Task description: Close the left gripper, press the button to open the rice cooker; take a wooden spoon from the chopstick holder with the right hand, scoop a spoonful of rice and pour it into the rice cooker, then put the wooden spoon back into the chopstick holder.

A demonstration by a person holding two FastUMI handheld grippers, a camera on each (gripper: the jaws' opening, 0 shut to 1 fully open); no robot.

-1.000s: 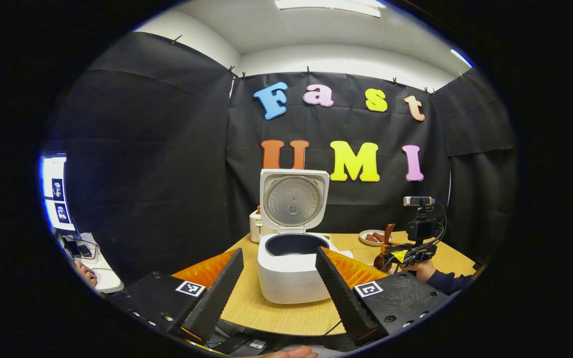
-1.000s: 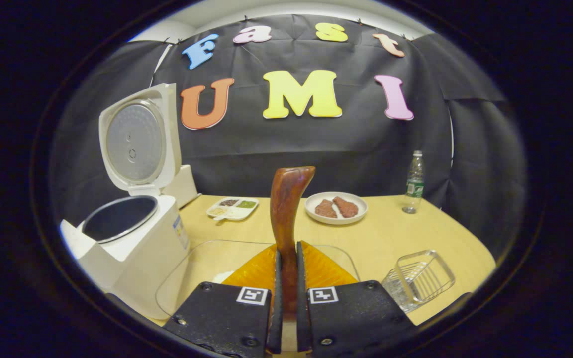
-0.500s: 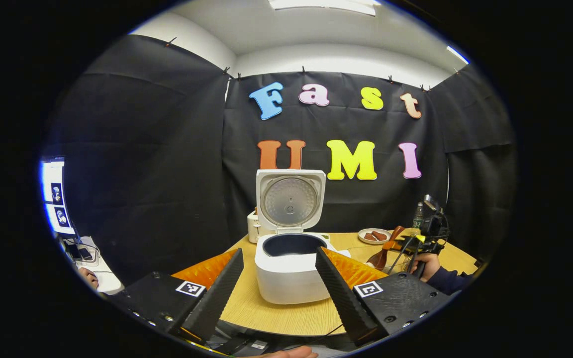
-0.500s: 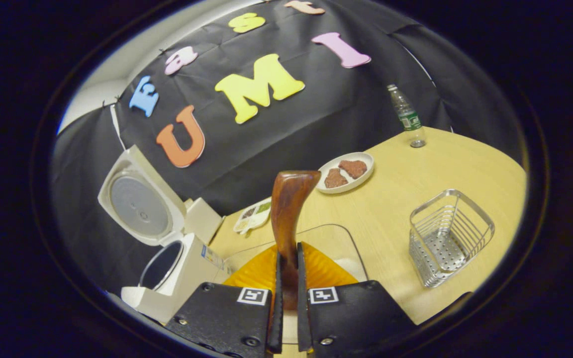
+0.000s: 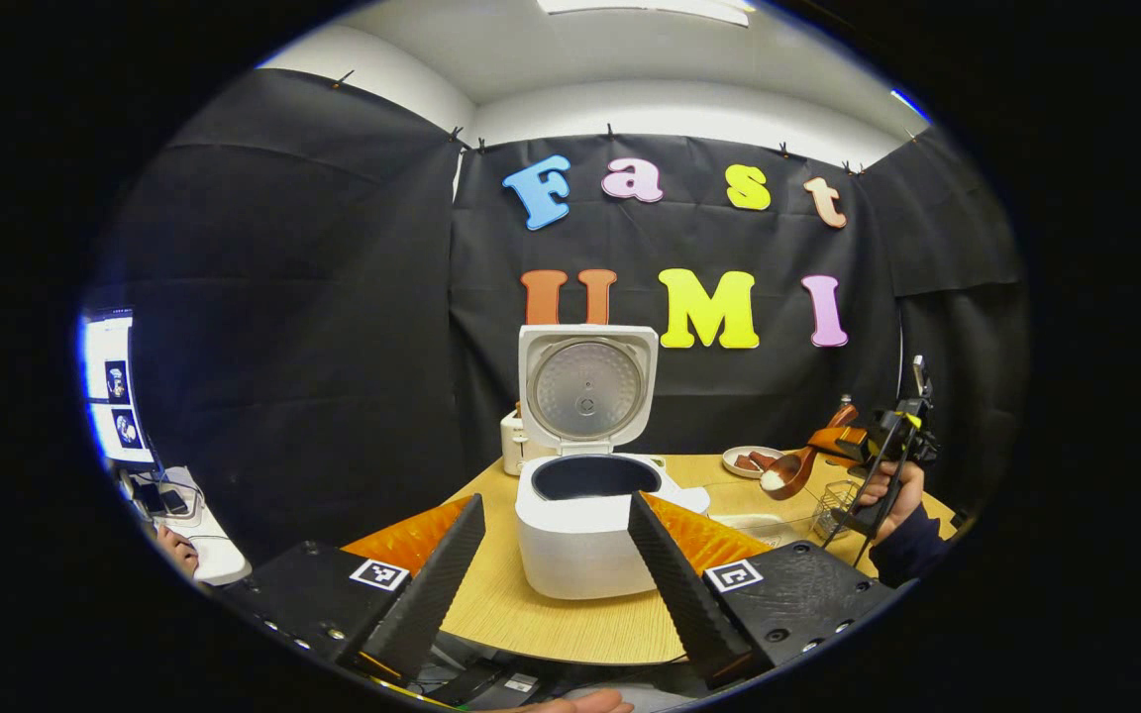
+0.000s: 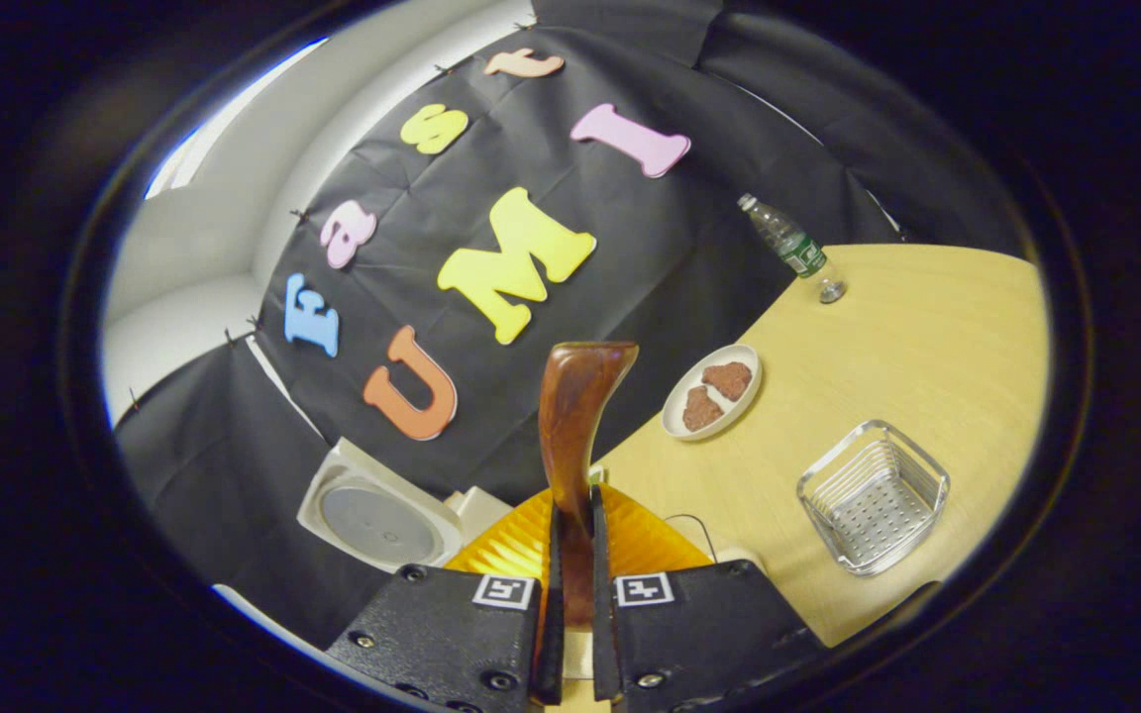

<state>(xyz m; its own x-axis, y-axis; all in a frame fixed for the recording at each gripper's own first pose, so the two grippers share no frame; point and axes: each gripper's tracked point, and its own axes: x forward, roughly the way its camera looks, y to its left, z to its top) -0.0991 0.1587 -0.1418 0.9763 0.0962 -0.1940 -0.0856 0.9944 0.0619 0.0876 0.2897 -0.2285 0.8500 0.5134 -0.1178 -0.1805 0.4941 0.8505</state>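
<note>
The left gripper [image 5: 556, 555] hangs near the bench [image 5: 570, 629] edge, fingers apart, framing the open rice cooker [image 5: 585, 530]. To the right, the right gripper [image 5: 878, 441], clamped on the wooden spoon [image 6: 575, 416], has risen from the glass bowl [image 5: 744, 505] with white rice in its scoop since a second ago. Carrying it left to the cooker likely comes next.

The right tongs [image 6: 570, 594] clamp the wooden spoon [image 6: 575, 416] handle, above the table [image 6: 927, 327] and chopstick holder [image 6: 873, 495].
</note>
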